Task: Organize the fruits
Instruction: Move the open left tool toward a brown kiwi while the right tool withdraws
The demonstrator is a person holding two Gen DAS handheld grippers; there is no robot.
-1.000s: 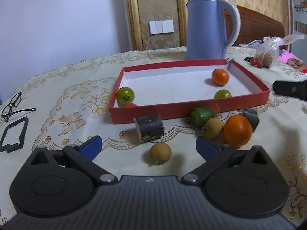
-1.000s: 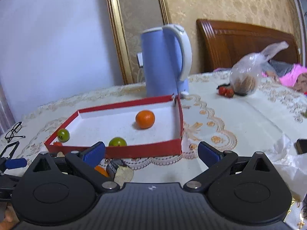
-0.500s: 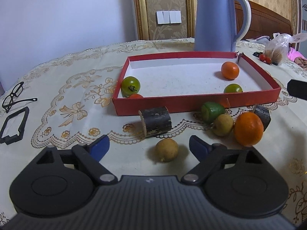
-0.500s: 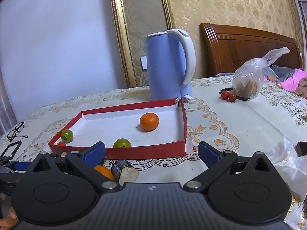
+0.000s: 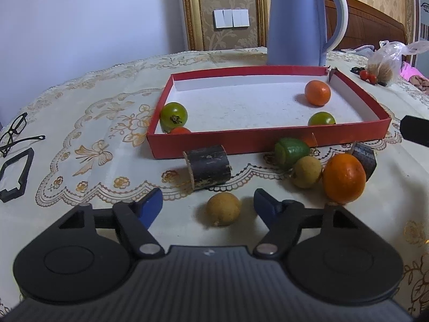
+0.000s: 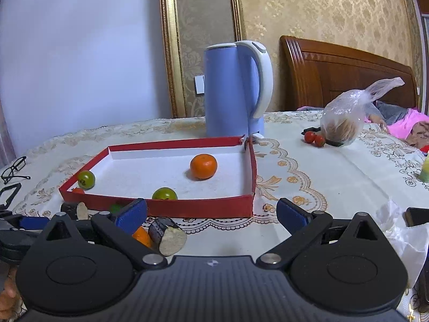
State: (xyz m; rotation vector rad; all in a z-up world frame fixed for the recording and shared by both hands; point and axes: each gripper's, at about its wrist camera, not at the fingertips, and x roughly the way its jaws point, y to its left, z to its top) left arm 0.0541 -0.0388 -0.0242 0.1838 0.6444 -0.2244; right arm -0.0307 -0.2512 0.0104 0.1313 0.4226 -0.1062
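Observation:
A tan longan point(image 5: 224, 212) lies on the tablecloth between the blue pads of my left gripper point(image 5: 207, 205). Its jaws are closing and the pads stand clear of the fruit. Beyond it lie a dark cane piece point(image 5: 209, 167), a green fruit point(image 5: 291, 151), a second longan point(image 5: 307, 171) and an orange point(image 5: 344, 178). The red tray point(image 5: 268, 139) holds an orange point(image 5: 317, 92), two green tomatoes point(image 5: 173, 113) and a small red one point(image 5: 180, 130). My right gripper point(image 6: 211, 214) is open before the tray point(image 6: 201, 208), gripping nothing; a cane piece point(image 6: 169, 236) lies by its left finger.
A blue kettle point(image 5: 297, 21) stands behind the tray. Glasses point(image 5: 13, 134) and a black frame point(image 5: 13, 177) lie at the far left. A plastic bag point(image 6: 346, 118) and cherry tomatoes point(image 6: 313, 138) sit at the back right, crumpled tissue point(image 6: 402, 236) at the near right.
The left gripper's fingers have drawn in on both sides of the longan, and the hand has shifted slightly. The right gripper has held still.

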